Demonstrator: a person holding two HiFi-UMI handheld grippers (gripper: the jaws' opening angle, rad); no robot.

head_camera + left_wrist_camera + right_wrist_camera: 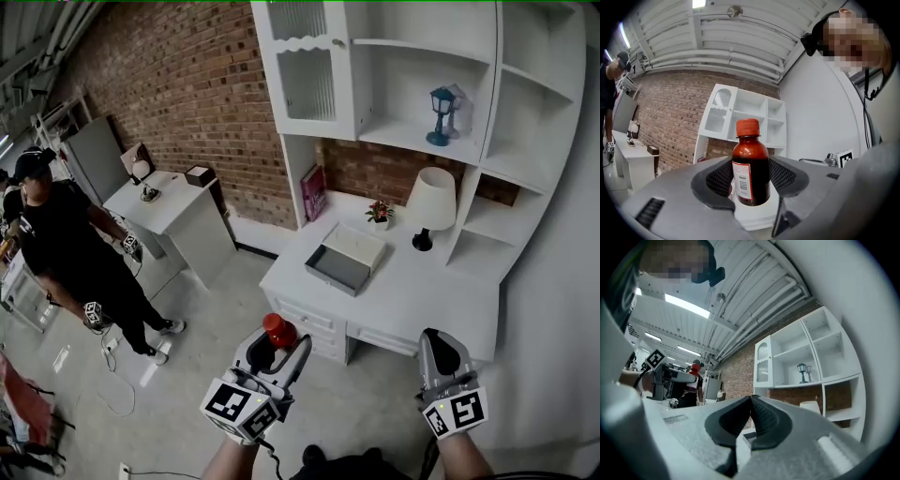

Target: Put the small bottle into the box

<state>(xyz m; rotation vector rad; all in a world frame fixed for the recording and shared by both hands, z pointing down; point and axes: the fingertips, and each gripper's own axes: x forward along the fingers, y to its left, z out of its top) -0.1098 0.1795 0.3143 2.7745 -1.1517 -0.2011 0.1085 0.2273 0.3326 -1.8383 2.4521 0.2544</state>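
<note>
A small brown bottle (pixel 751 169) with a red cap (pixel 278 330) and a white label stands upright between the jaws of my left gripper (pixel 281 349), which is shut on it, in the air in front of the white desk (pixel 441 291). The grey open box (pixel 344 257) lies on the desk's left part, well ahead of the bottle. My right gripper (pixel 439 349) is held at the lower right, shut and empty; in the right gripper view its dark pads (pixel 751 420) touch at the tips. The left gripper (pixel 670 380) with the red cap shows at the left there.
On the desk stand a white lamp (pixel 429 206), a small potted plant (pixel 380 213) and a pink book (pixel 313 191). White shelving (pixel 450 84) with a blue lantern (pixel 441 114) rises above it. A person in black (pixel 66 253) stands at the left by another white table (pixel 169 211).
</note>
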